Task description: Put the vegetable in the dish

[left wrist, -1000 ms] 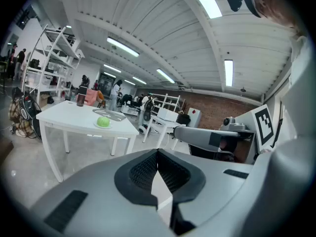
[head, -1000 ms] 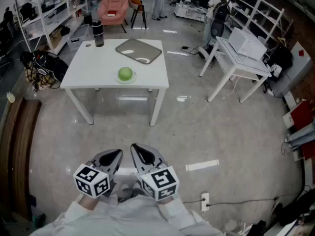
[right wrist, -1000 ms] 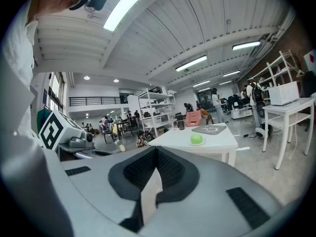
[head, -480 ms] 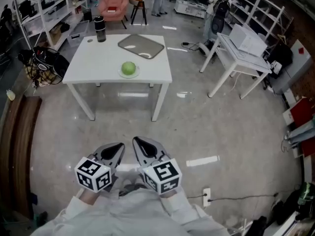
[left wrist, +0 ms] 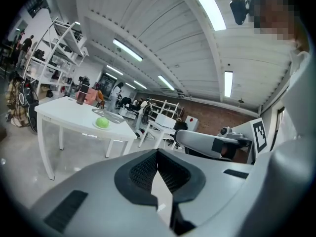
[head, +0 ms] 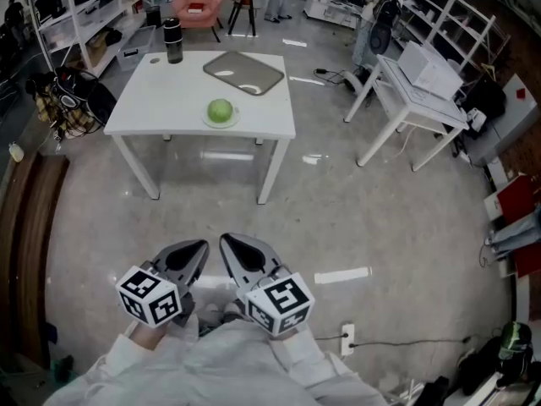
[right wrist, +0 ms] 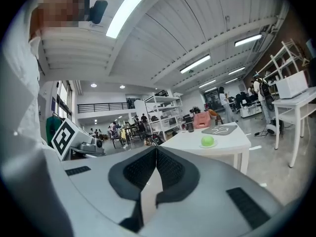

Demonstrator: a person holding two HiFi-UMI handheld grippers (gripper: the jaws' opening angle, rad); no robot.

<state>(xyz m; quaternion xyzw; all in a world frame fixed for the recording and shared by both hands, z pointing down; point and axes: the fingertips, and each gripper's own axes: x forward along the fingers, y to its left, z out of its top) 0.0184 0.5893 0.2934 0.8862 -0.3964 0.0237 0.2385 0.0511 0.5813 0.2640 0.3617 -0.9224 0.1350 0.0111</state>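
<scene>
A round green vegetable (head: 220,110) rests on a small pale dish (head: 205,121) near the front edge of a white table (head: 161,91), far ahead of me. Low in the head view, my left gripper (head: 200,245) and right gripper (head: 226,240) are held side by side close to my body, over the floor. Both are shut with nothing between the jaws. The left gripper view shows its shut jaws (left wrist: 158,154) and the vegetable (left wrist: 102,123) small on the distant table. Past the right gripper's shut jaws (right wrist: 156,152), the vegetable (right wrist: 208,140) appears on the table to the right.
A grey tray (head: 243,72) and a black bottle (head: 172,41) stand further back on the table. Another white table (head: 414,100) with a box stands to the right, with shelves (head: 76,15), a bag (head: 63,100) and a pink chair (head: 193,7) at the left and back. Open floor lies between me and the table.
The table and vegetable sit slightly higher in the head view. Both grippers stay shut and close together near my body.
</scene>
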